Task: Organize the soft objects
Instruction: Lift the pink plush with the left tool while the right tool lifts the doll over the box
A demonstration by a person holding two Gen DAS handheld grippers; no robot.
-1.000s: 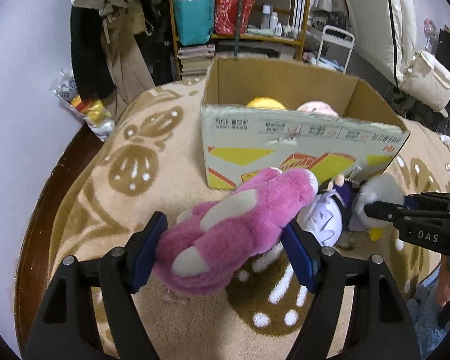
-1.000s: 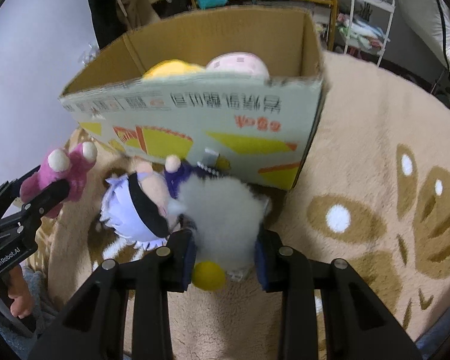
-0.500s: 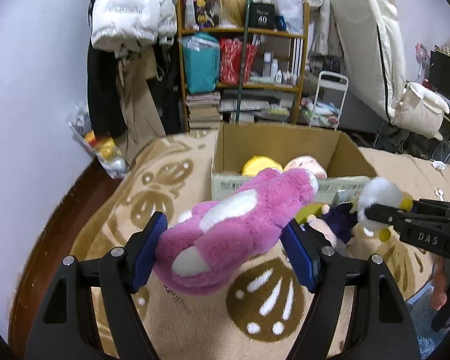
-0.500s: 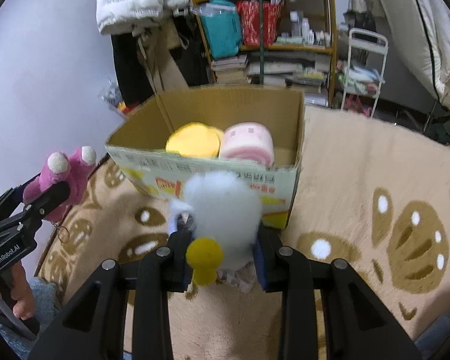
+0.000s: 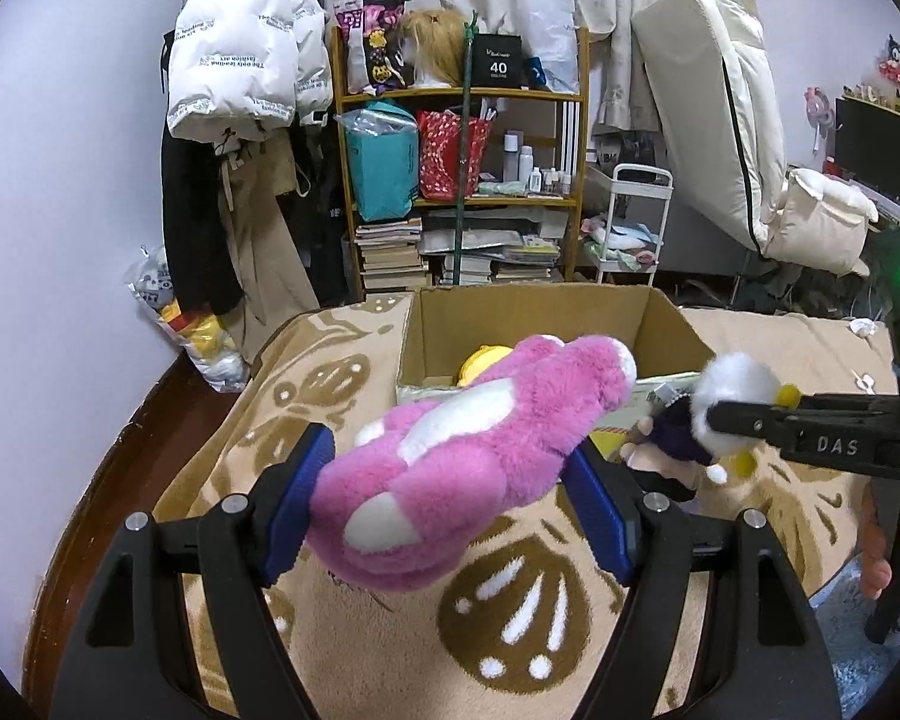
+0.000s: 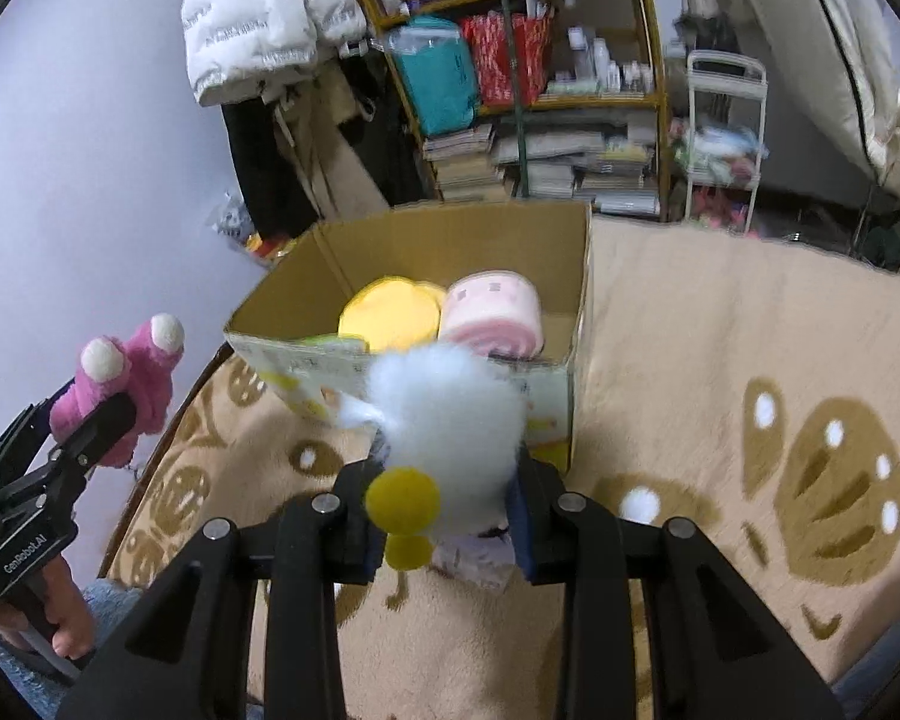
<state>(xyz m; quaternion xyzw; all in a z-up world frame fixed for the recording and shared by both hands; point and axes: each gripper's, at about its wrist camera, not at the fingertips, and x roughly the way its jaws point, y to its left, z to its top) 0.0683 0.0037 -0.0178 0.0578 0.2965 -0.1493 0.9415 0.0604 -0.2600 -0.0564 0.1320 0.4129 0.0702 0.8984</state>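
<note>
My left gripper (image 5: 450, 498) is shut on a pink plush toy (image 5: 468, 456) and holds it in the air in front of the open cardboard box (image 5: 534, 312). My right gripper (image 6: 444, 510) is shut on a white fluffy doll (image 6: 450, 420) with yellow pompoms and a purple body, held above the rug before the box (image 6: 576, 276). The doll also shows in the left wrist view (image 5: 726, 396), and the pink plush shows in the right wrist view (image 6: 126, 384). A yellow plush (image 6: 390, 318) and a pink roll plush (image 6: 492, 312) lie in the box.
A beige patterned rug (image 6: 750, 360) covers the floor. Behind the box stand a wooden shelf (image 5: 462, 180) with books and bags, hanging coats (image 5: 234, 120), a white cart (image 5: 630, 222) and a bag of toys (image 5: 186, 324) by the wall.
Both grippers have risen with their toys. The doll has come up off the rug, and the box now sits lower and farther away in both views.
</note>
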